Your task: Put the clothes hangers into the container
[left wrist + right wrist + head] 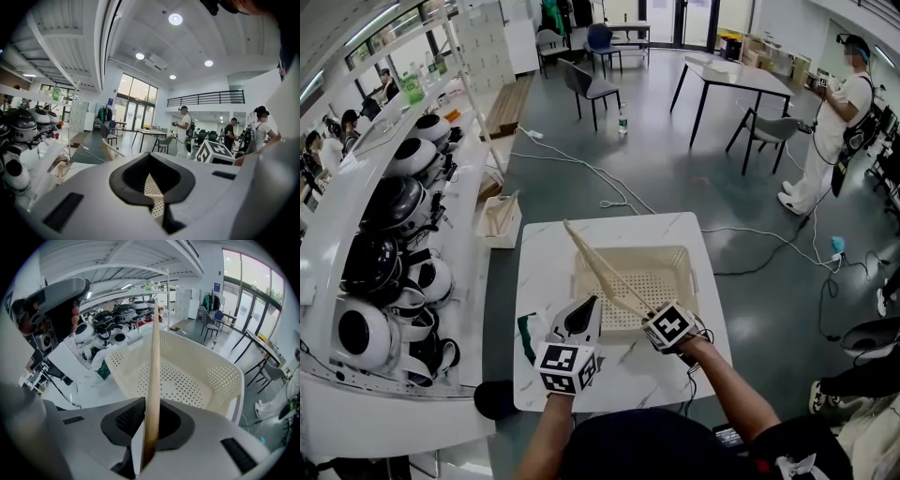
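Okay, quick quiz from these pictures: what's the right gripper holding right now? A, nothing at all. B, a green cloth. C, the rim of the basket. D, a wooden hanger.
D: in the right gripper view, the right gripper has its fingers closed on the wooden hanger, which rises in front of the cream basket.

Bright, even ceiling light, daylight through tall windows — heavy fisheye bending, dark vignetted corners, soft shadows
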Tool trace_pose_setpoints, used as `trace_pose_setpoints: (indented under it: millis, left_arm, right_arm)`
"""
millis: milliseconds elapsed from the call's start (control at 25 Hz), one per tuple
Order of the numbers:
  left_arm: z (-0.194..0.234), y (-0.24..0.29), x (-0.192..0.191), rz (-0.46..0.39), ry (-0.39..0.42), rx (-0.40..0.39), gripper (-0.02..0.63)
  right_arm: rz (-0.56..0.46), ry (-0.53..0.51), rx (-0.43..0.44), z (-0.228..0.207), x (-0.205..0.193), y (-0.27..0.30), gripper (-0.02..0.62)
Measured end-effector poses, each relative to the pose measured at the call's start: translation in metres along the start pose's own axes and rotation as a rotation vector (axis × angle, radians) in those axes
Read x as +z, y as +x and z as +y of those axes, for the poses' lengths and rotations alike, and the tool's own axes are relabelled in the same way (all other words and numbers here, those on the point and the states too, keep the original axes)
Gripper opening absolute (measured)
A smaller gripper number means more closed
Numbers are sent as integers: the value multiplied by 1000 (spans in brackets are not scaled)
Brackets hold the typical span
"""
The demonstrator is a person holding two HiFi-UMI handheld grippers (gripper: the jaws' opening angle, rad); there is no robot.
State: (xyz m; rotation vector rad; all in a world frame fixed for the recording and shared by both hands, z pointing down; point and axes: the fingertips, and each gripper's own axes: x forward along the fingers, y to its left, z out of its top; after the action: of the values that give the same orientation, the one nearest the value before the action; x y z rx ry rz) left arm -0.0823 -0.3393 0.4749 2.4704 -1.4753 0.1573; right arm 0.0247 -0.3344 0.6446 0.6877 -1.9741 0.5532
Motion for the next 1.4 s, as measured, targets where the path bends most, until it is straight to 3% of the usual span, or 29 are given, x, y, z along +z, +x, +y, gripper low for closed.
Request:
trace_pose_setpoints:
  millis: [600,840,1000,1200,1400]
  left_arm:
    - [-1,0,-2,3,-4,1,2]
    - [-2,1,-5,3,-5,-1,2]
    - [-2,1,-7,6,-3,0,2]
    - [-1,0,-5,7,-4,-1,2]
    - [-3,1,-4,10,-4,0,2]
  right_arm:
    - [-52,32,-9,-9,10,-3,74]
    - [-44,21,-54,-18,9,-2,106]
    - [-50,53,-31,-14,6,3,123]
    - [-45,42,-89,-26,8,0,144]
    - [-38,65,-63,-28,7,0,152]
